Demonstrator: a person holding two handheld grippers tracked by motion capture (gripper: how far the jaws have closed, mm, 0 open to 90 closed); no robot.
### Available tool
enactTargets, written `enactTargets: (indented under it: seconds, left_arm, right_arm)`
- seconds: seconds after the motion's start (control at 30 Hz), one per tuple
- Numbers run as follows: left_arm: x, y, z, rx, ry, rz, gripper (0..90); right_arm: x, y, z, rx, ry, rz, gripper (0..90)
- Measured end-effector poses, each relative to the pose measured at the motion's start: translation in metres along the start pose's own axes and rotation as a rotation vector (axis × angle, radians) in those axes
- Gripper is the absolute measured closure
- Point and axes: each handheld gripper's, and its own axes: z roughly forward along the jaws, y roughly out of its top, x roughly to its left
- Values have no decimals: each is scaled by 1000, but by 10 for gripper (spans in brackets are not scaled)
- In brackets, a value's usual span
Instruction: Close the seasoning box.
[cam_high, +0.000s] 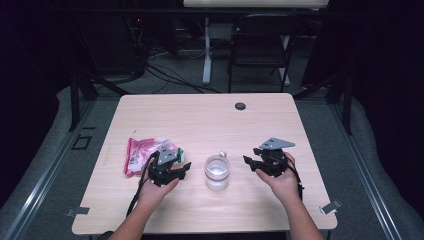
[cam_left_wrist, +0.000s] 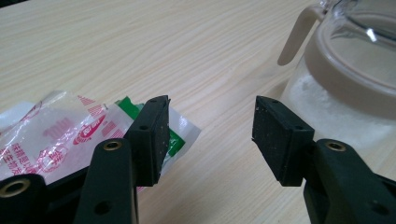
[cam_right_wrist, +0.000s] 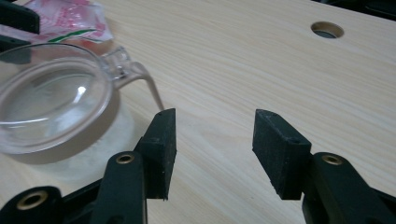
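Note:
A clear jar (cam_high: 217, 172) with a hinged lid and white powder inside stands in the middle of the table, between my two hands. A pink and white plastic packet (cam_high: 145, 152) with red print and a green patch lies to its left. My left gripper (cam_high: 182, 169) is open just left of the jar; in the left gripper view its jaws frame bare wood, with the packet (cam_left_wrist: 56, 135) behind the left jaw and the jar (cam_left_wrist: 345, 88) at the right. My right gripper (cam_high: 250, 162) is open right of the jar (cam_right_wrist: 56, 102), nothing between its pads.
The light wooden table (cam_high: 200, 120) has a round cable hole (cam_high: 240, 106) near its far edge, also seen as the cable hole (cam_right_wrist: 327, 30) in the right gripper view. A dark chair (cam_high: 260, 45) and a white desk leg stand beyond the table.

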Motion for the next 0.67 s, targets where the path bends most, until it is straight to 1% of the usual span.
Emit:
enactTargets:
  seconds: [0.03, 0.07, 0.13, 0.2, 0.23, 0.27, 0.3, 0.37, 0.4, 0.47, 0.5, 0.53, 0.57, 0.67]
  left_arm:
    - [0, -1, 1, 6, -1, -9, 462]
    - [1, -1, 2, 12, 4, -8, 462]
    - [0, -2, 4, 19, 12, -6, 462]
    - [-1, -2, 6, 28, 9, 3, 462]
    - [-1, -3, 7, 30, 10, 8, 461]
    - [-1, -3, 8, 36, 7, 3, 461]
    - [-2, -3, 9, 40, 4, 1, 461]
    - [-2, -4, 11, 45, 5, 6, 459]
    - [-3, -5, 12, 43, 3, 1, 458]
    - [-3, -6, 13, 49, -1, -5, 458]
    - [-4, -6, 15, 51, 4, -3, 457]
    - [-5, -7, 16, 54, 7, -9, 457]
    - [-5, -6, 16, 56, 11, -7, 455]
    - [-4, -6, 18, 55, 10, -4, 451]
  right_arm:
    - [-2, -2, 1, -4, -6, 17, 496]
    - [-4, -3, 2, 1, -10, 26, 498]
    - [-7, -6, 3, 7, -17, 47, 500]
    - [-10, -9, 6, 13, -18, 64, 503]
    - [-11, -10, 7, 20, -22, 66, 507]
    - [-11, -11, 8, 36, -33, 62, 509]
    - [-12, -13, 10, 32, -37, 62, 510]
    - [-13, -16, 13, 52, -46, 66, 510]
    - [-13, -17, 14, 65, -50, 64, 510]
    - [-14, -20, 17, 68, -48, 80, 510]
    - [-14, -21, 19, 60, -36, 95, 509]
    - [-15, -21, 19, 63, -28, 103, 506]
    - [-14, -22, 20, 67, -22, 106, 504]
    - [-14, -22, 21, 69, -26, 103, 495]
